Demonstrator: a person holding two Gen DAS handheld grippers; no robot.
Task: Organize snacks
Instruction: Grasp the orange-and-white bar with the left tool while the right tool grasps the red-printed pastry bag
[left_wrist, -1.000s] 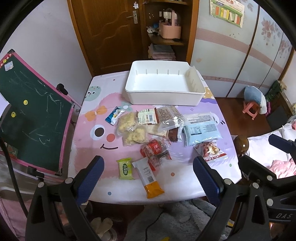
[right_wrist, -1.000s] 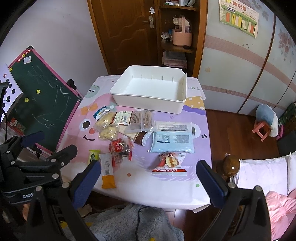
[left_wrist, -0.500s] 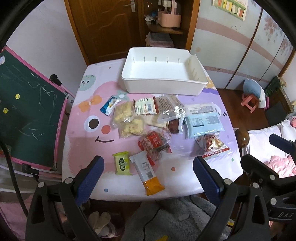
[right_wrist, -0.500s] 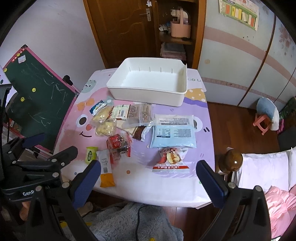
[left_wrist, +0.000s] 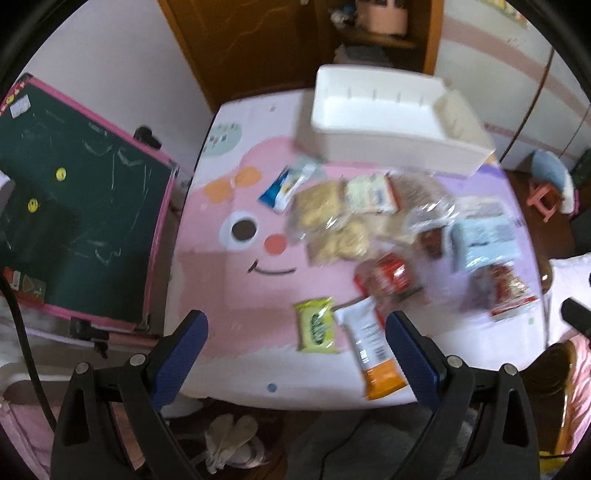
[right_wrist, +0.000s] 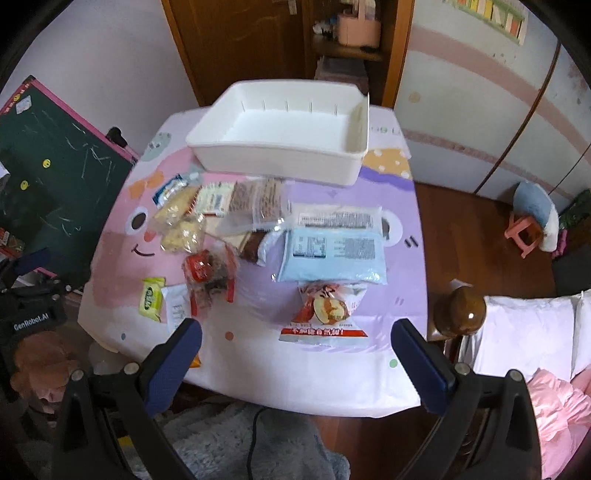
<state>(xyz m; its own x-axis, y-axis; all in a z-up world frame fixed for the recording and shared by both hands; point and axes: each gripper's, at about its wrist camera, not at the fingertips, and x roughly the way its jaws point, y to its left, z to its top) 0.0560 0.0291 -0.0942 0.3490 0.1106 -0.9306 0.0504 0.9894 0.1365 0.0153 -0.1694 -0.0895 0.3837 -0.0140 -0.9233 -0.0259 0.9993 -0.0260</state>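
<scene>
Several snack packets lie on the pink and purple table (right_wrist: 258, 354). An empty white bin (right_wrist: 280, 147) (left_wrist: 391, 122) stands at the far side. Near the front lie a green packet (left_wrist: 317, 325) (right_wrist: 151, 297), a white and orange bar (left_wrist: 373, 347), a red packet (right_wrist: 208, 271) (left_wrist: 388, 277), a bun packet (right_wrist: 325, 314) and a light blue bag (right_wrist: 332, 254) (left_wrist: 484, 236). My left gripper (left_wrist: 295, 350) is open and empty above the table's front left edge. My right gripper (right_wrist: 295, 362) is open and empty above the front edge, just before the bun packet.
A green chalkboard (left_wrist: 74, 206) with a pink frame leans left of the table. A wooden bedpost knob (right_wrist: 460, 312) and bedding (right_wrist: 528, 332) are at the right. A brown door and shelf (right_wrist: 347, 37) stand behind the table. A grey rug (right_wrist: 251, 443) lies below.
Both grippers have come lower and closer to the table. The left view has swung left toward the chalkboard and is blurred. Both grippers stay open and the snacks have not moved.
</scene>
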